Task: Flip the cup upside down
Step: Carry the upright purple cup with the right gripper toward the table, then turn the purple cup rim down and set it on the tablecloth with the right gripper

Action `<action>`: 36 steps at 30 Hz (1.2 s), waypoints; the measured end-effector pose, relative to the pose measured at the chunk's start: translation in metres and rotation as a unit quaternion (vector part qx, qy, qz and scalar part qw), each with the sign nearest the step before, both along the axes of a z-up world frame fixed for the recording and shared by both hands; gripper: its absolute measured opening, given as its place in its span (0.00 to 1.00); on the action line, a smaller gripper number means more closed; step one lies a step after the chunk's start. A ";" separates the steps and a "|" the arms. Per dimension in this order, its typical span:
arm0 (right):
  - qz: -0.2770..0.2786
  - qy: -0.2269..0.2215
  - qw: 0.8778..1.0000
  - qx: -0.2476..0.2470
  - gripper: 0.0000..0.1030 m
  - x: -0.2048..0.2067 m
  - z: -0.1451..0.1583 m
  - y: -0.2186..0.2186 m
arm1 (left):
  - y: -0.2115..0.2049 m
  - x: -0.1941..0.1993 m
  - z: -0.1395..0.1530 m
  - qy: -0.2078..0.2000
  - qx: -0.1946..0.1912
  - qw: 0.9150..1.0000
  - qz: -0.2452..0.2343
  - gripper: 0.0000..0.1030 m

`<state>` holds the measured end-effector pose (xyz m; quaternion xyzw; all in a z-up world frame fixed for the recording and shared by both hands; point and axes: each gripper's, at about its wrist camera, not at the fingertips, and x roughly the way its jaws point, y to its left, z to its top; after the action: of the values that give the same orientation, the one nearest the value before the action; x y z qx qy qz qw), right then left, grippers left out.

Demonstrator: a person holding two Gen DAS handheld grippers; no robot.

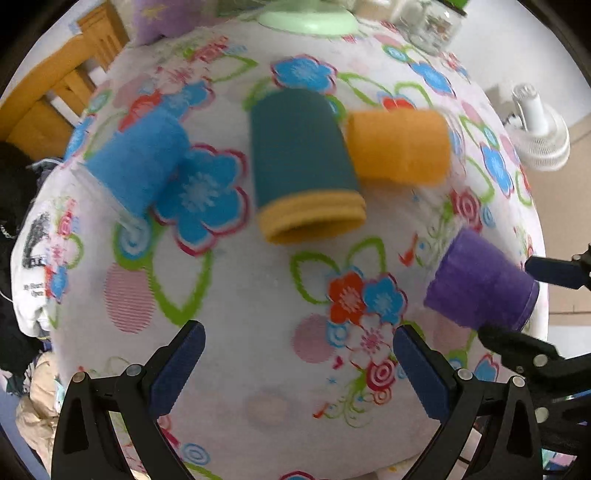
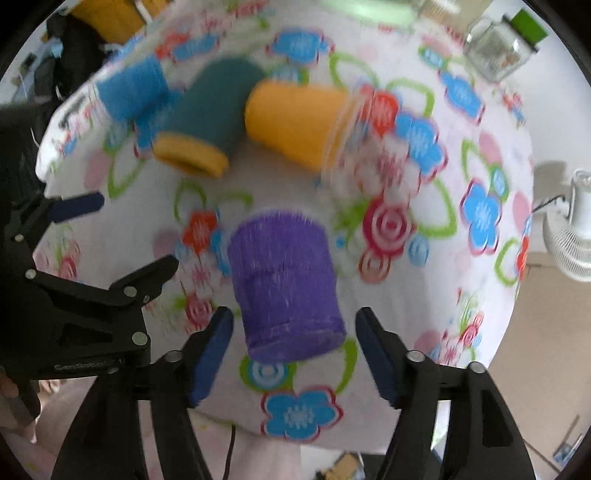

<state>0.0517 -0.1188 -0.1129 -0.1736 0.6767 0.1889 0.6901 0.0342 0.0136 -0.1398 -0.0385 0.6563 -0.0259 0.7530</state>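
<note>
Several felt-covered cups lie on their sides on a flowered tablecloth point(image 1: 258, 295). A purple cup point(image 2: 286, 288) lies between the fingers of my open right gripper point(image 2: 293, 354), which do not touch it; it also shows in the left wrist view point(image 1: 484, 284). A teal cup with a yellow rim point(image 1: 303, 162) lies mid-table, an orange cup point(image 1: 399, 147) to its right, a blue cup point(image 1: 136, 158) to its left. My left gripper point(image 1: 299, 369) is open and empty over bare cloth, in front of the teal cup.
A glass jar point(image 2: 495, 48) and a pale green base point(image 1: 310, 20) stand at the table's far edge. A white fan point(image 1: 539, 133) stands on the floor right of the table. A wooden chair point(image 1: 55, 92) is at far left. The table edge runs close on the right.
</note>
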 end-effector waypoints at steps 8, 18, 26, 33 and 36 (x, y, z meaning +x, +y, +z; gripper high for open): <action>-0.038 -0.027 0.997 0.057 0.76 0.005 0.011 -0.005 | 0.003 0.005 0.019 -0.026 0.026 0.999 -0.006 0.99; -0.064 -0.029 0.990 0.120 0.70 -0.043 -0.033 -0.024 | -0.016 -0.021 0.003 -0.030 0.050 0.998 -0.033 1.00; -0.091 -0.136 0.971 0.173 0.70 -0.090 -0.045 -0.047 | -0.031 -0.043 -0.016 -0.071 0.078 0.992 -0.071 0.99; -0.121 -0.184 0.953 0.206 0.69 -0.118 -0.059 -0.061 | -0.035 -0.057 -0.029 -0.085 0.084 0.989 -0.086 0.99; -0.126 -0.200 0.948 0.216 0.56 -0.122 -0.063 -0.065 | -0.037 -0.060 -0.033 -0.093 0.085 0.988 -0.093 0.99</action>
<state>-0.0702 -0.1842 -0.1762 0.0317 0.4844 0.2033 0.8503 -0.0263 -0.0236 -0.1726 0.0898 0.5836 -0.0436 0.8059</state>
